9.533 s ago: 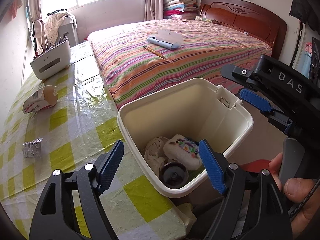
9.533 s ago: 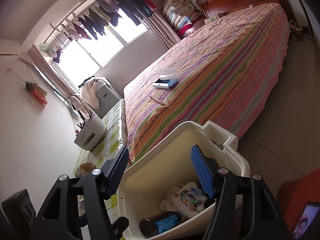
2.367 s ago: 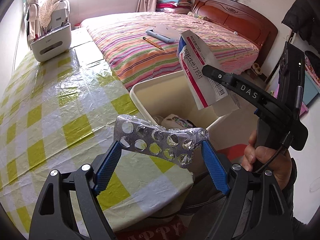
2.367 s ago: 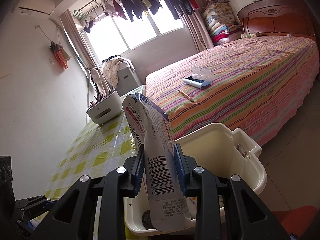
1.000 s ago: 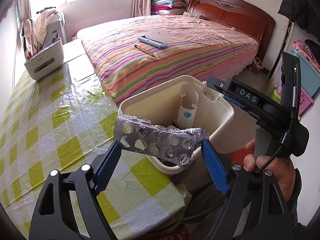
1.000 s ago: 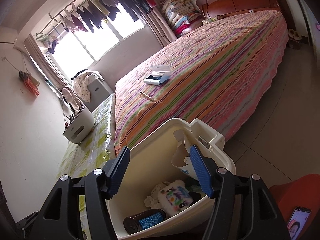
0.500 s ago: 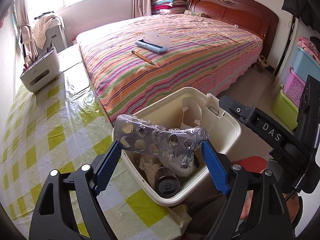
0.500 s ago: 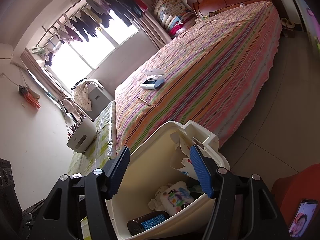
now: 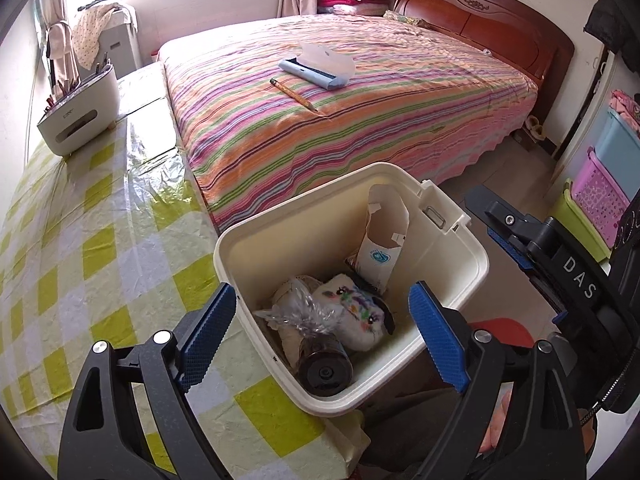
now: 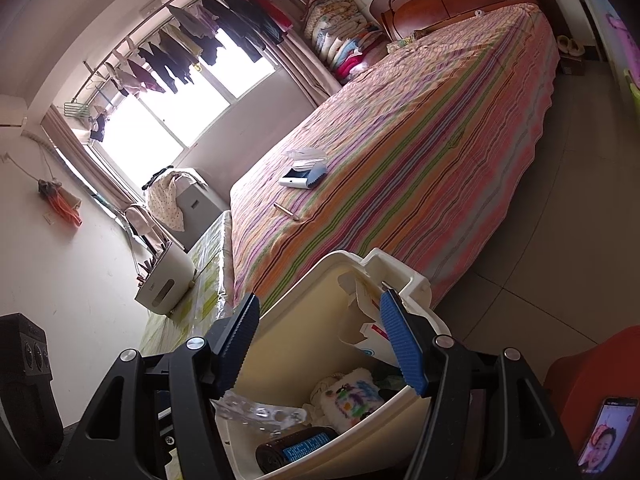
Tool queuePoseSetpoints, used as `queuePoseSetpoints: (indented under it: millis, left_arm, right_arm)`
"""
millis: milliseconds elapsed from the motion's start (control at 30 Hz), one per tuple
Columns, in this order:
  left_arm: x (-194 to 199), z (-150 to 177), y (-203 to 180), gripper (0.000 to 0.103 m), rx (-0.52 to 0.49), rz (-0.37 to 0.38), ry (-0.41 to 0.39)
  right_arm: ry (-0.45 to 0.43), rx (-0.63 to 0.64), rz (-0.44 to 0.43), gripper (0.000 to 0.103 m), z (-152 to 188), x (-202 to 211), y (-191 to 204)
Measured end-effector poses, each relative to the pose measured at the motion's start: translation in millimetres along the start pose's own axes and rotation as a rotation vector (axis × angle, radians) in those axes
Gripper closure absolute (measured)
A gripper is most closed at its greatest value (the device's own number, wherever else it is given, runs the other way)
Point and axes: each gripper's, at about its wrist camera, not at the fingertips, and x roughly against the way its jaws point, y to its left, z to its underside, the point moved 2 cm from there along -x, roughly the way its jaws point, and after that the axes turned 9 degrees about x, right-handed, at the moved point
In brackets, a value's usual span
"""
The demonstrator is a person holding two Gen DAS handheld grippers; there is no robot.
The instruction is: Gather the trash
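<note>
At the far left of the left wrist view, the white plastic desk organiser (image 9: 80, 110) stands at the back of the table covered with a yellow-and-white checked cloth (image 9: 72, 248); the visible stretch of cloth around it carries no loose litter. Moving right, the left gripper (image 9: 320, 340) hangs over the cream plastic trash bin (image 9: 476, 258) with its blue-padded fingers spread wide and nothing between them. Below it, inside the bin, lie a crumpled silver blister sheet (image 9: 296, 314), a dark round-capped bottle (image 9: 324, 368), a white fuzzy item with coloured specks (image 9: 352, 314) and an opened white medicine carton (image 9: 382, 240) leaning on the far wall. Further right, the right gripper (image 10: 320, 344) hovers above the same bin, jaws likewise apart and empty. Beyond the bin, the striped bed (image 9: 380, 112) holds a pencil (image 9: 294, 94) and a light-blue case (image 9: 312, 72); whether these count as trash cannot be told. Judged from this, the table's trash appears collected, and little or nothing seems left.
</note>
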Motion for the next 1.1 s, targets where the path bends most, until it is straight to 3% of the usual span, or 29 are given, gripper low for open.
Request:
queuePoseSetpoints:
  millis: [233, 300, 433, 633, 867, 1100]
  left_arm:
    - [47, 33, 41, 0.015, 0.067, -0.060, -0.143]
    - [62, 47, 55, 0.008, 0.073, -0.087, -0.205]
    - [86, 78, 84, 0.007, 0.085, -0.177, -0.325]
    - [105, 105, 129, 0.007, 0.155, -0.310, -0.445]
    - [124, 119, 155, 0.007, 0.252, -0.249, -0.476]
    - [135, 124, 148, 0.007, 0.205, -0.270, -0.523]
  right_arm:
    - [-0.098, 0.111, -0.018, 0.042, 9, 23, 21]
    - [-0.147, 0.165, -0.026, 0.042, 17, 35, 32]
    - [-0.262, 0.320, -0.013, 0.026, 44, 63, 61]
    - [-0.282, 0.457, 0.006, 0.022, 83, 77, 87]
    - [-0.294, 0.467, 0.035, 0.020, 97, 83, 95]
    - [-0.278, 0.491, 0.055, 0.019, 100, 77, 104]
